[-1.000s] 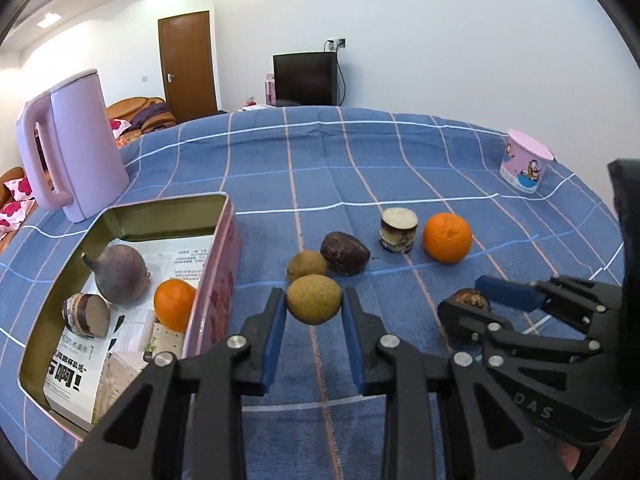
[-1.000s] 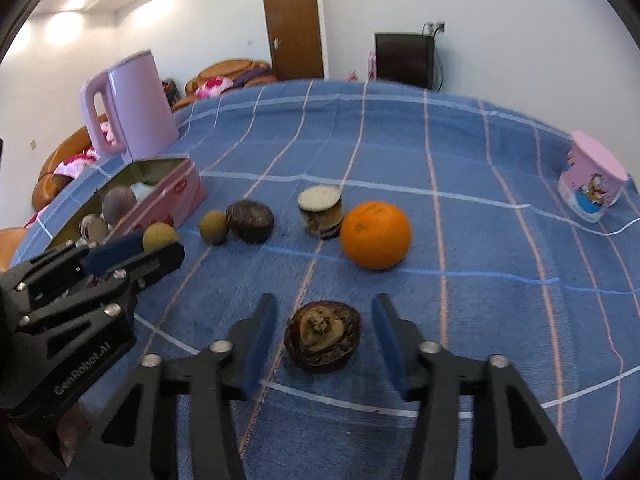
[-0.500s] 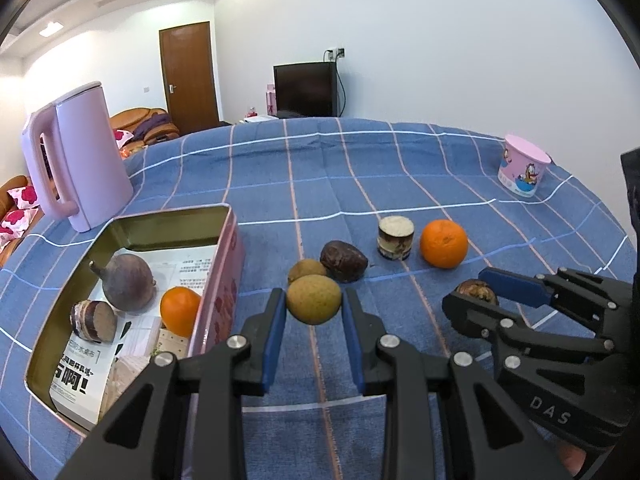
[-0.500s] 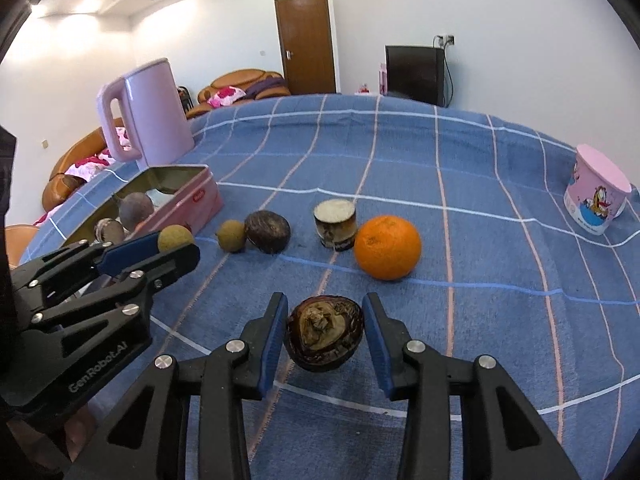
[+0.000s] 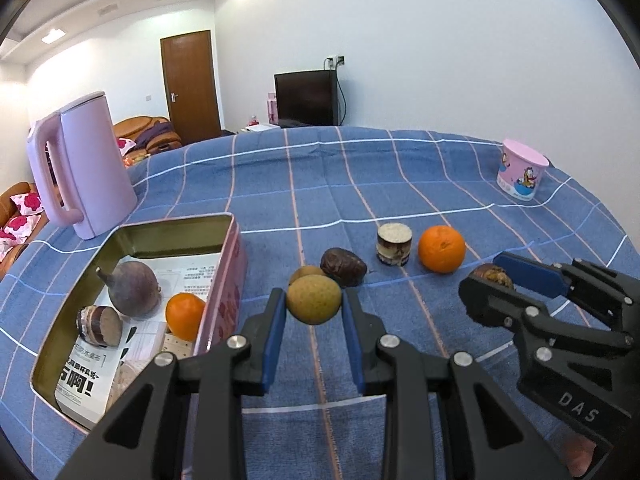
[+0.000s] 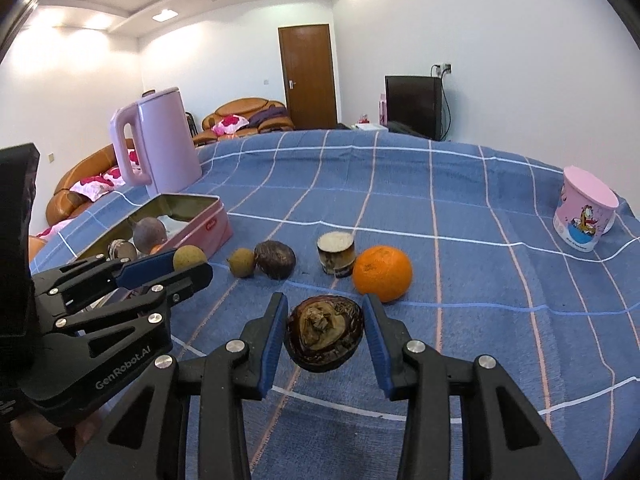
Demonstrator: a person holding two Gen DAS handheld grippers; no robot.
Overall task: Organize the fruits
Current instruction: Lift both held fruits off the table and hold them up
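My left gripper (image 5: 314,312) is shut on a round yellow-brown fruit (image 5: 314,299) and holds it above the blue cloth, just right of the pink tin (image 5: 236,264). The tin holds a purple fruit (image 5: 134,288), a small orange (image 5: 185,316) and a cut piece (image 5: 100,325). My right gripper (image 6: 325,336) is shut on a dark halved fruit (image 6: 325,332) and holds it off the cloth; it also shows in the left wrist view (image 5: 490,276). On the cloth lie a small yellow-brown fruit (image 6: 242,263), a dark wrinkled fruit (image 6: 275,259), a cut cylinder piece (image 6: 336,253) and an orange (image 6: 383,274).
A pink kettle (image 5: 80,168) stands behind the tin at the table's left. A pink cartoon cup (image 5: 521,175) stands at the far right. The blue checked tablecloth (image 5: 360,168) covers the table. A sofa (image 6: 248,114) and a television (image 6: 414,106) are beyond the table.
My right gripper has closed on the dark halved fruit and lifted it. My left gripper has risen with the yellow-brown fruit still in it.
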